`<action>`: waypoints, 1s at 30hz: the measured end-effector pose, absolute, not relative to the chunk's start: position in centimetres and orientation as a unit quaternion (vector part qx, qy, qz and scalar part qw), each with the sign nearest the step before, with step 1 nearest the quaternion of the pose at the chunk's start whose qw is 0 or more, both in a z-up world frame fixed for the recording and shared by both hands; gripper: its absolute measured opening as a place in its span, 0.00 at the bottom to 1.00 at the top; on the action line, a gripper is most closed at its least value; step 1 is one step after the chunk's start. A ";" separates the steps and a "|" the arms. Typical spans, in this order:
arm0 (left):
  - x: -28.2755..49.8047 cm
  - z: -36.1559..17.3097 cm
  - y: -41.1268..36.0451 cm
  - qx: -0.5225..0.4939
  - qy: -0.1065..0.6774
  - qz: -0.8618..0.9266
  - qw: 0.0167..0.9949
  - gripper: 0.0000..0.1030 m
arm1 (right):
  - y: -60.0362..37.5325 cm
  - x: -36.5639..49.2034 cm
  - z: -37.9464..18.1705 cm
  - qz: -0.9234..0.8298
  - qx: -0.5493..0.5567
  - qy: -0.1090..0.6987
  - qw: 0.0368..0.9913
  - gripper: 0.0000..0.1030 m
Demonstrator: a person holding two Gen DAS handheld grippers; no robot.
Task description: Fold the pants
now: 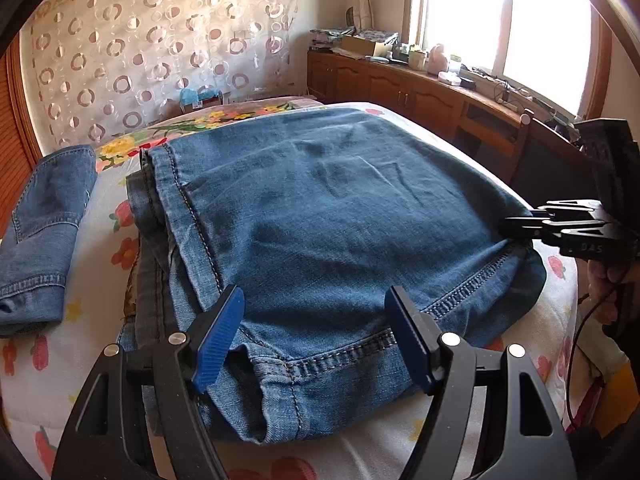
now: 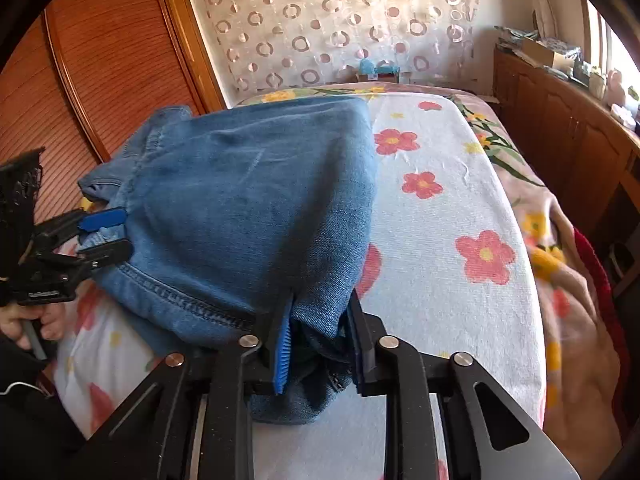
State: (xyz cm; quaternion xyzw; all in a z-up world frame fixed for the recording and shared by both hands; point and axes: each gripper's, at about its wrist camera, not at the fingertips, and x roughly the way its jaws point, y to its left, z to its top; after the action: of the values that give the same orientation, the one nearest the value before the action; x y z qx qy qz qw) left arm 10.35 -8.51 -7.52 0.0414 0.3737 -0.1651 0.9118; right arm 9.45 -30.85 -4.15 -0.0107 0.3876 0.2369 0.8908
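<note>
Folded blue denim pants (image 1: pixel 320 208) lie on a bed covered by a white sheet printed with red and yellow flowers (image 2: pixel 460 200). The left tongs (image 1: pixel 316 332) stand spread, their blue pads over the stitched hem nearest the camera, not pressing it. The right tongs (image 2: pixel 320 340) are pinching a bunched fold of denim at the pants' other near corner, the cloth caught between both pads. A second piece of blue denim (image 1: pixel 44 236) lies apart at the bed's left edge. A circle-patterned sheer curtain (image 1: pixel 160 40) hangs behind.
</note>
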 end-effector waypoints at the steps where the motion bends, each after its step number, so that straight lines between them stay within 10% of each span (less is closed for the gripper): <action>1: 10.4 -7.5 -8.4 0.039 0.374 -0.166 0.912 0.71 | -31.1 9.4 -4.0 0.239 -0.005 0.387 0.890 0.22; 14: 10.1 -8.2 -8.6 0.048 0.366 -0.159 0.916 0.72 | -31.0 11.3 -4.0 0.220 0.009 0.376 0.900 0.52; 25: 9.9 -8.4 -8.6 0.050 0.362 -0.158 0.917 0.73 | -30.3 12.2 -5.3 0.236 0.030 0.389 0.890 0.51; 30: 9.8 -8.4 -8.6 0.048 0.362 -0.158 0.917 0.73 | -29.8 12.0 -5.4 0.252 0.034 0.386 0.887 0.26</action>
State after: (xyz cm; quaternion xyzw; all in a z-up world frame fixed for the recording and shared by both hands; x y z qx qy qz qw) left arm 9.84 -8.64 -8.44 0.0485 0.3617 -0.1584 0.9175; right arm 11.98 -29.79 -5.45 0.0342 0.3863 0.2516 0.8867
